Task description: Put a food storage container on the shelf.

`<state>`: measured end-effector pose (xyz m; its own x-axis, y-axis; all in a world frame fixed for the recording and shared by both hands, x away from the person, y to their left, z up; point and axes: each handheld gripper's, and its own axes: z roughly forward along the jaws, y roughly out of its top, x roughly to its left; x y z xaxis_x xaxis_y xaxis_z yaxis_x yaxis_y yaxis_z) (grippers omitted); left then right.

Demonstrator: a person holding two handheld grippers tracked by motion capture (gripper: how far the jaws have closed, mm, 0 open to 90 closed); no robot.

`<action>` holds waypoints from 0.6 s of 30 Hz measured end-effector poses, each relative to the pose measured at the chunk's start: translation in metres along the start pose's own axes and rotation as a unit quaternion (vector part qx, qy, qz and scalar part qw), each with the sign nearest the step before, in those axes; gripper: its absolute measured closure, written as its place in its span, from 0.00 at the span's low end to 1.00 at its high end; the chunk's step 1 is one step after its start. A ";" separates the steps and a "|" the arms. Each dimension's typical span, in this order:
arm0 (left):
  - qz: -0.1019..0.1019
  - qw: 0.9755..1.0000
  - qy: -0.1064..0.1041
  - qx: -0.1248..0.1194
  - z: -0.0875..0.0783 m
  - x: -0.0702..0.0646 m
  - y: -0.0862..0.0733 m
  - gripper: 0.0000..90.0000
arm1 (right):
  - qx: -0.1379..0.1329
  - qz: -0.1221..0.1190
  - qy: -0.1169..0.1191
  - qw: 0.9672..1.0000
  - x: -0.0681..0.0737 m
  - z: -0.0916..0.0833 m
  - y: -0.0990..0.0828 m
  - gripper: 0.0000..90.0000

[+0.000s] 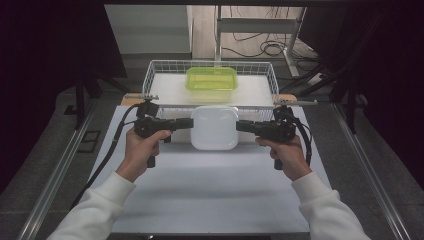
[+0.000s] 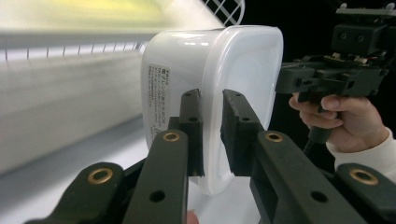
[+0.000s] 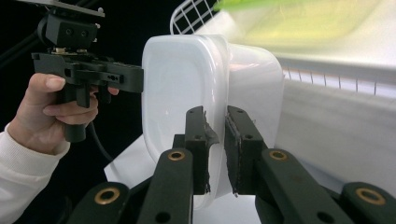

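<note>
— Evidently, how was the white container (image 1: 214,127) being held?

— It was clamped at its rim from both sides: the left hand-held gripper (image 1: 186,123) was closed narrow on the left edge, the right hand-held gripper (image 1: 242,125) likewise on the right edge. It was seen just in front of the wire basket (image 1: 152,71); whether it was lifted off the surface (image 1: 210,185) could not be told.

— What was judged needed for a good carry?

— Equal height and steady squeeze were judged necessary, so the rim was not twisted.

— And room?

— The basket's near wall was close behind; beyond it, open floor lay in front of the green container (image 1: 211,78). The near surface was bare.
</note>
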<state>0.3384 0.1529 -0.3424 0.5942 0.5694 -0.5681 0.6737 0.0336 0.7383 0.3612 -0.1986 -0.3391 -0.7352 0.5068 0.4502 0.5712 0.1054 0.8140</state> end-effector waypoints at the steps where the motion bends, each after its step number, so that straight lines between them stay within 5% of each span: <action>1: 0.003 1.000 0.001 -0.002 -0.001 -0.001 0.004 0.88 | -0.003 -0.003 0.000 1.000 0.000 0.000 0.004 0.88; 18: 0.034 0.999 0.004 -0.017 -0.013 -0.014 0.049 0.88 | -0.020 -0.023 -0.005 1.000 0.013 -0.009 0.050 0.88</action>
<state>0.3574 0.1569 -0.2933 0.6355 0.5772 -0.5129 0.6158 0.0218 0.7876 0.3768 -0.1940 -0.2894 -0.7562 0.5112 0.4084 0.5216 0.0943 0.8480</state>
